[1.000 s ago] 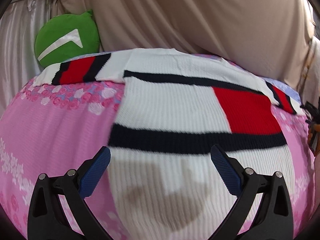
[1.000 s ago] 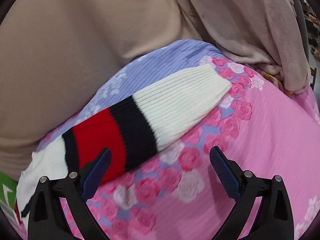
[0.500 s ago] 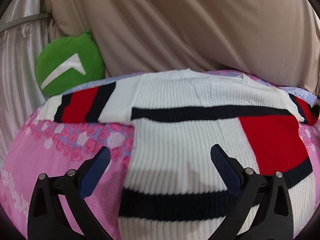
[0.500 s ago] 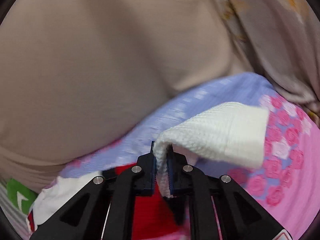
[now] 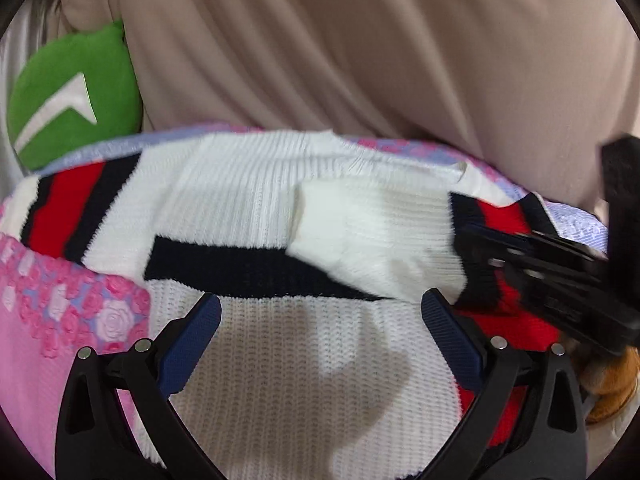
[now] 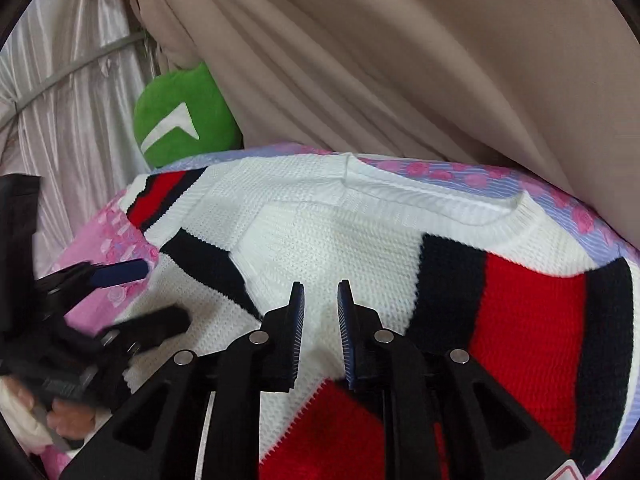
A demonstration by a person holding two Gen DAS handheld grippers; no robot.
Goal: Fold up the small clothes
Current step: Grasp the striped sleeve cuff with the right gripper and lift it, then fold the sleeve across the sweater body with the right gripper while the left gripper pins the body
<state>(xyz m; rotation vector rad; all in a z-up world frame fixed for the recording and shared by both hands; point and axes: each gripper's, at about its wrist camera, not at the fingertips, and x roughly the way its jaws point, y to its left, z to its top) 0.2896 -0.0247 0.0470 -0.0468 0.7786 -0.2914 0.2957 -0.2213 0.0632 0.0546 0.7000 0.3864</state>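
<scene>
While I hold both grippers low over the sweater, this is how things lie.

Left gripper (image 5: 320,320): my fingers are spread wide, hovering over the white body of the sweater with nothing between the blue pads (image 5: 192,344).

Right gripper (image 6: 321,312): my fingers stand close together with a narrow gap between them; the white knit shows through the gap and I cannot tell whether any of it is pinched. In the left view it comes in blurred from the right edge, over the red patch.

Sweater (image 5: 288,380): a white knit with black bands and red blocks, spread flat on the bed, collar (image 6: 432,196) at the far side.

Right sleeve (image 5: 372,236): folded leftward across the chest, its white cuff lying on the black band and its red and black stripes toward the right, next to my right gripper.

Left sleeve (image 5: 72,208): stretched out to the far left, lying flat on the bedsheet.

Bedsheet (image 5: 52,340): pink with roses, and a pale blue striped border along the far edge under the collar.

Green cushion (image 5: 72,96): far left, just behind the left sleeve, with a white arrow mark.

Beige fabric (image 5: 380,48): draped across the far side behind the bed.

Silver curtain (image 6: 68,120): far left, beside the cushion.
</scene>
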